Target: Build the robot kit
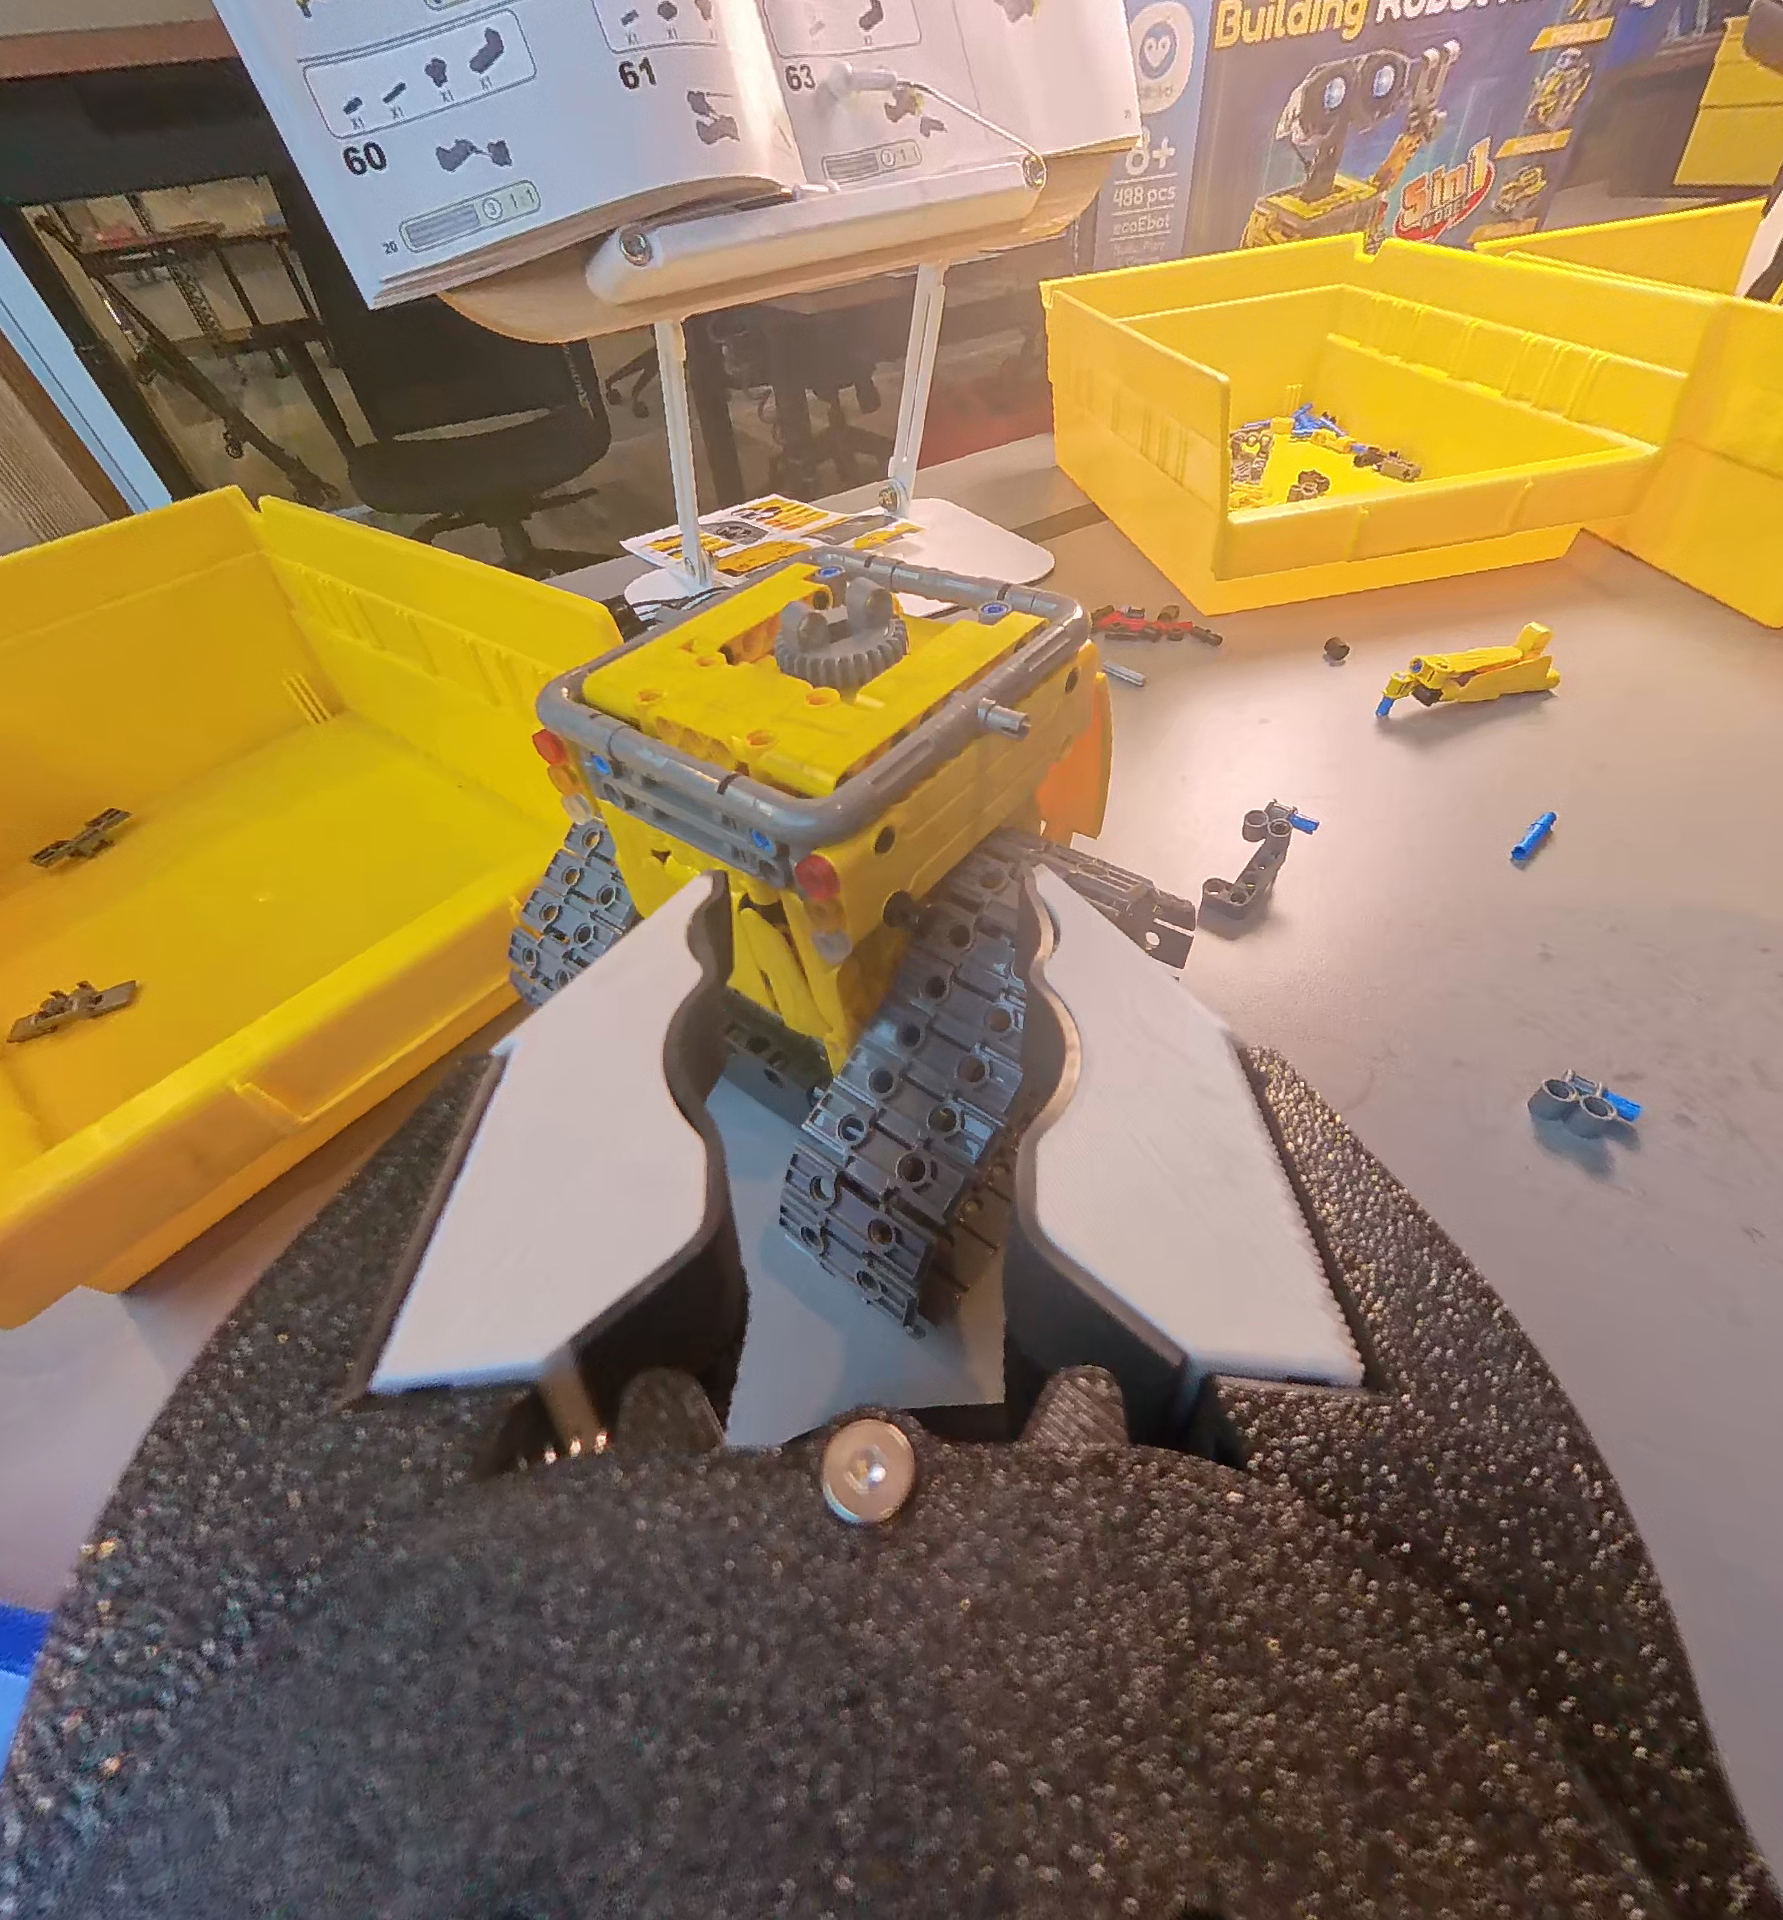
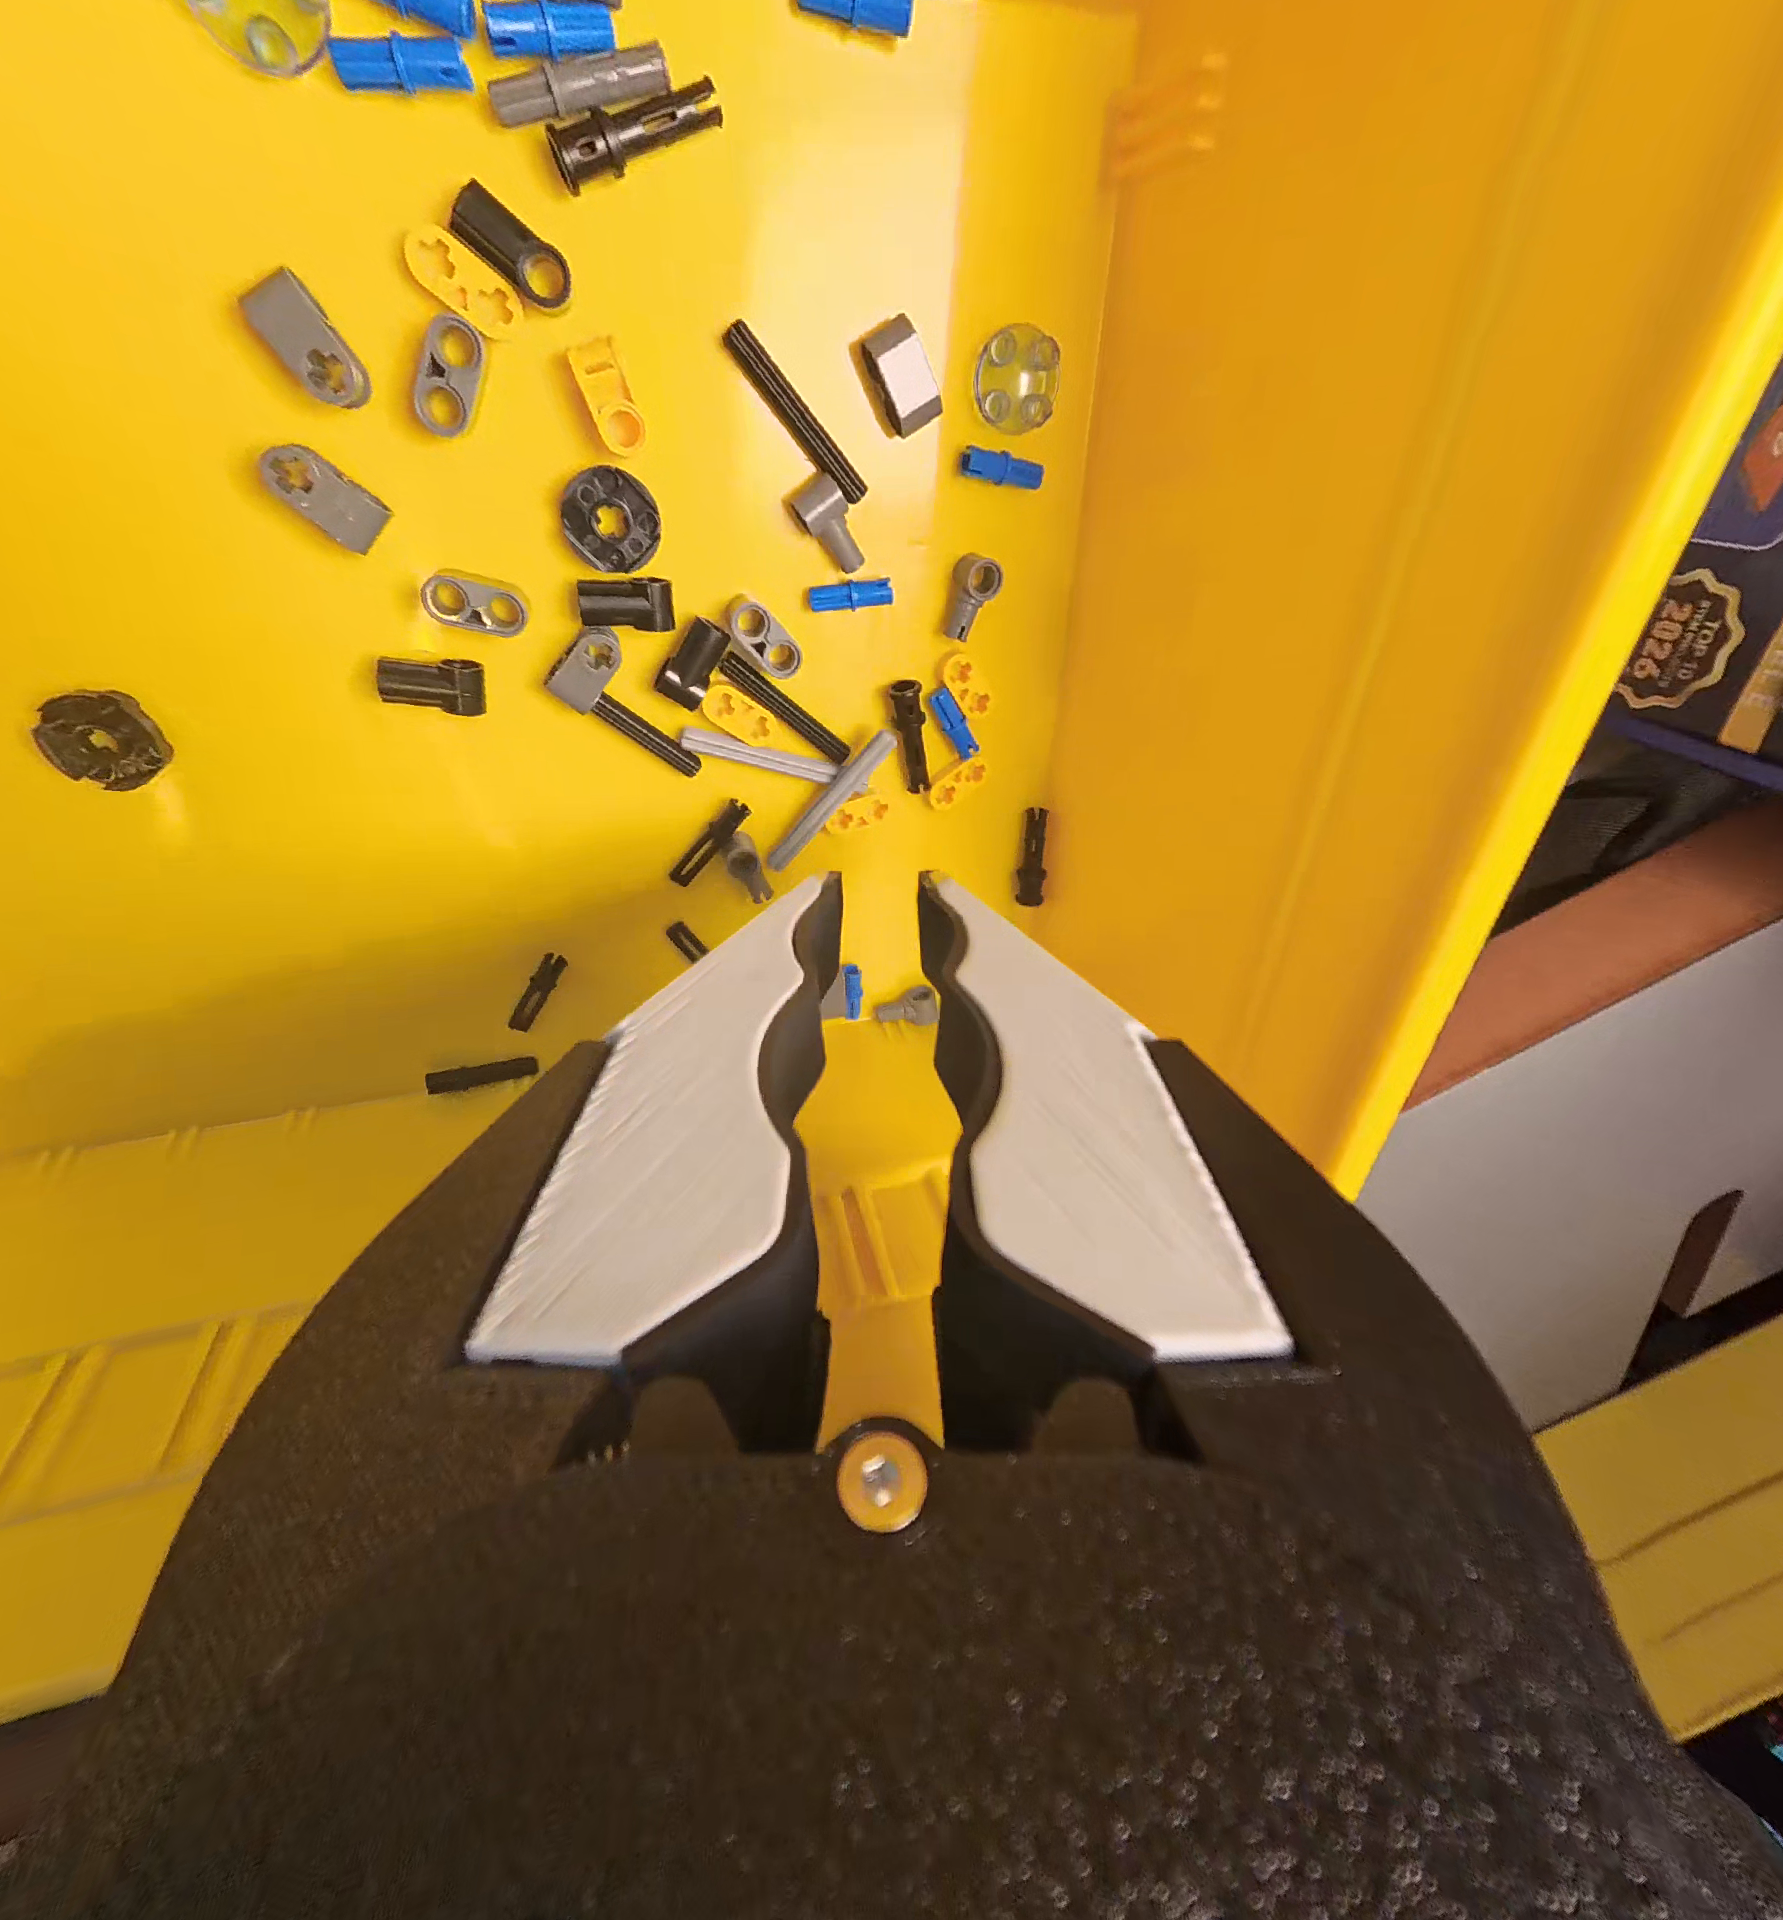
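A yellow tracked toy robot model (image 1: 825,727) built of bricks stands on the grey table, with a grey gear (image 1: 840,644) on top. My left gripper (image 1: 871,883) is closed around its lower body, and one grey track (image 1: 918,1122) lies between the fingers. My right gripper (image 2: 876,878) hangs over the floor of a yellow bin (image 2: 139,520), slightly open and empty. Several small parts lie scattered there. Nearest its tips are a grey axle (image 2: 833,800), a small grey connector (image 2: 908,1006) and a black pin (image 2: 1030,857).
A yellow bin (image 1: 191,1143) holding two dark pieces sits left of the model. Another yellow bin (image 1: 1136,343) stands at the back right. An open instruction booklet (image 1: 658,125) rests on a stand behind. Loose blue and grey pieces (image 1: 1583,1110) lie on the table to the right. Across from one pair of fingers to the other is roughly 65 centimetres. From the right gripper's tips to the black pin (image 2: 1030,857) is close to 5 centimetres.
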`<state>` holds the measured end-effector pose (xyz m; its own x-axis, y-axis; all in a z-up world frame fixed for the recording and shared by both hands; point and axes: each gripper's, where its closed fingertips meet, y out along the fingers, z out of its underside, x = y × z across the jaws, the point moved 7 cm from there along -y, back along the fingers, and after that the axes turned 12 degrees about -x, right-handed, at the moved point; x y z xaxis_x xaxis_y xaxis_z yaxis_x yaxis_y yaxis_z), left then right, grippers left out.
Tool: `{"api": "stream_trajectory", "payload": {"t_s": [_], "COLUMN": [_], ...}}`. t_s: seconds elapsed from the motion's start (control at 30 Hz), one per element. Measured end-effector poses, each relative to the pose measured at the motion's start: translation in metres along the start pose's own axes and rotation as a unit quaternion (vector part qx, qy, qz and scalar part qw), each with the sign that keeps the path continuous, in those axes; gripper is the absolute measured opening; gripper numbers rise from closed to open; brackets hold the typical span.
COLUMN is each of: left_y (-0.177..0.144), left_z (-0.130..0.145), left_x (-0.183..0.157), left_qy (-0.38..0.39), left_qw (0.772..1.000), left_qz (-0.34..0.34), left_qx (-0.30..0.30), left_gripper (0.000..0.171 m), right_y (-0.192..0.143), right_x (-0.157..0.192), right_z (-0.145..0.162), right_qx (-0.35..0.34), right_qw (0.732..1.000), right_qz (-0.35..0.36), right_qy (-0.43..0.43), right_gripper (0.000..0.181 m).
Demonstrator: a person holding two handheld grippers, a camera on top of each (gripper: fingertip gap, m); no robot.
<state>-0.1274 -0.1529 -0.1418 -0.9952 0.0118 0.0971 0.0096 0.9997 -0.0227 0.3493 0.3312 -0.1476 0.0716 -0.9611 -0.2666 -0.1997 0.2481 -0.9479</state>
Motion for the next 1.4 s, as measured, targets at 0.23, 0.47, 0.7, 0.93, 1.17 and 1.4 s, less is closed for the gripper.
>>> {"api": "stream_trajectory", "payload": {"t_s": [0.23,0.47,0.7,0.93,1.17,1.4], "left_y": [0.000,0.000,0.000,0.000,-0.001,-0.001], "left_z": [0.000,0.000,0.000,0.000,0.000,0.000], "left_x": [0.000,0.000,0.000,0.001,0.002,0.002], "left_qy": [-0.001,-0.001,-0.001,-0.005,-0.011,-0.012], "left_qw": [1.000,1.000,1.000,1.000,1.000,1.000], "left_qz": [-0.001,0.000,-0.001,-0.001,0.000,0.001], "left_qx": [-0.002,-0.001,-0.001,-0.001,-0.003,-0.004], "left_gripper": [0.054,0.054,0.054,0.054,0.054,0.054], "right_y": [0.002,0.008,0.020,0.028,0.016,-0.003], "right_x": [0.004,-0.010,-0.010,0.001,0.010,-0.022], "right_z": [0.001,0.018,0.024,0.024,-0.006,-0.001], "right_qx": [0.010,0.108,0.187,0.240,0.099,0.105], "right_qw": [1.000,0.992,0.974,0.960,0.990,0.993], "right_qz": [-0.010,0.036,0.032,-0.032,-0.090,-0.002], "right_qy": [-0.003,-0.052,-0.125,-0.142,-0.053,-0.057], "right_gripper": [0.013,0.012,0.012,0.014,0.014,0.014]}}
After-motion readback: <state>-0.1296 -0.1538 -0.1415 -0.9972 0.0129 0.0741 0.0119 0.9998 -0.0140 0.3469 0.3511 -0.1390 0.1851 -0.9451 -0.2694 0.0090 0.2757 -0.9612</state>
